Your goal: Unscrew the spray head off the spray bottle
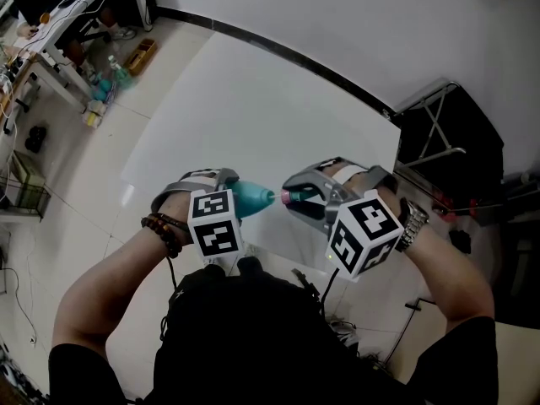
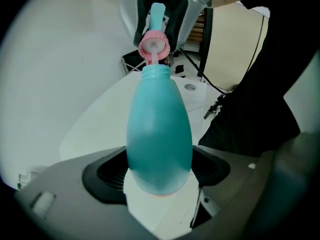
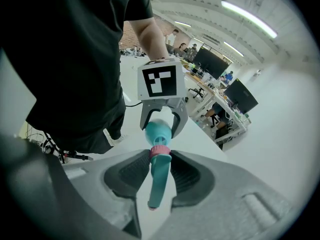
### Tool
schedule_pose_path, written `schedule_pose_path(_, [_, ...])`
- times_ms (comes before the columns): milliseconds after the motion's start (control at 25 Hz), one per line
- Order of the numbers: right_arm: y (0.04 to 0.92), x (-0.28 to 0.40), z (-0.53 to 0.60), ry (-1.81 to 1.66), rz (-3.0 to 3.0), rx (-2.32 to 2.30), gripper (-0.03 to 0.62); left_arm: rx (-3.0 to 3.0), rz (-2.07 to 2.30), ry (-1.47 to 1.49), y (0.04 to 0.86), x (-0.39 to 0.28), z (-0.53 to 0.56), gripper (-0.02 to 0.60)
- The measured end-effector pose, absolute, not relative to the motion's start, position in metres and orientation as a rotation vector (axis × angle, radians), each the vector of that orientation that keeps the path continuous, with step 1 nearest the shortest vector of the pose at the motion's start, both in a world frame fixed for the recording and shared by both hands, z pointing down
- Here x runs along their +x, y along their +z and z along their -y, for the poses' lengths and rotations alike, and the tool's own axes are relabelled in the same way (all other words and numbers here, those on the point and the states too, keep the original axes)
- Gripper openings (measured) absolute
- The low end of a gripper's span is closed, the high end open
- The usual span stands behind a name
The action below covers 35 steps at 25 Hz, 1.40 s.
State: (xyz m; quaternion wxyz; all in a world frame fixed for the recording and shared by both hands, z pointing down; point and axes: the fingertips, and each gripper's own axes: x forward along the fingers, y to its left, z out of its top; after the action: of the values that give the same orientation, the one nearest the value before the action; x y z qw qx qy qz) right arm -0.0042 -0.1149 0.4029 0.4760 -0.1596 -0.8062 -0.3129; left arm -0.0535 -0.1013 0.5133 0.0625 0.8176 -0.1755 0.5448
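A teal egg-shaped spray bottle [image 1: 247, 197] is held level in the air above a white table [image 1: 253, 116]. My left gripper [image 1: 221, 194] is shut on the bottle's wide body [image 2: 159, 134]. The spray head [image 3: 159, 176], teal with a pink collar [image 3: 159, 152], sits between the pads of my right gripper [image 3: 160, 171], which is shut on it. In the left gripper view the pink collar [image 2: 154, 46] appears tilted just above the bottle's open neck [image 2: 156, 71]. The two grippers face each other, the right gripper [image 1: 305, 197] at the bottle's neck end.
A person's dark shirt fills the near side of the head view. A black folding stand [image 1: 439, 133] is at the table's right end. Desks with clutter [image 1: 59, 24] stand at far left, and monitors [image 3: 220, 69] with seated people show behind.
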Motion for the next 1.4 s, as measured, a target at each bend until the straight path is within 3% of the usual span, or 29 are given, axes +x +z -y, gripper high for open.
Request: schedule_pose_path(1400, [0.368, 0.053, 0.141, -0.675, 2.031, -0.144, 0.120, 2.328, 0.622, 1.687, 0.544, -0.097, 0.113, 0.413])
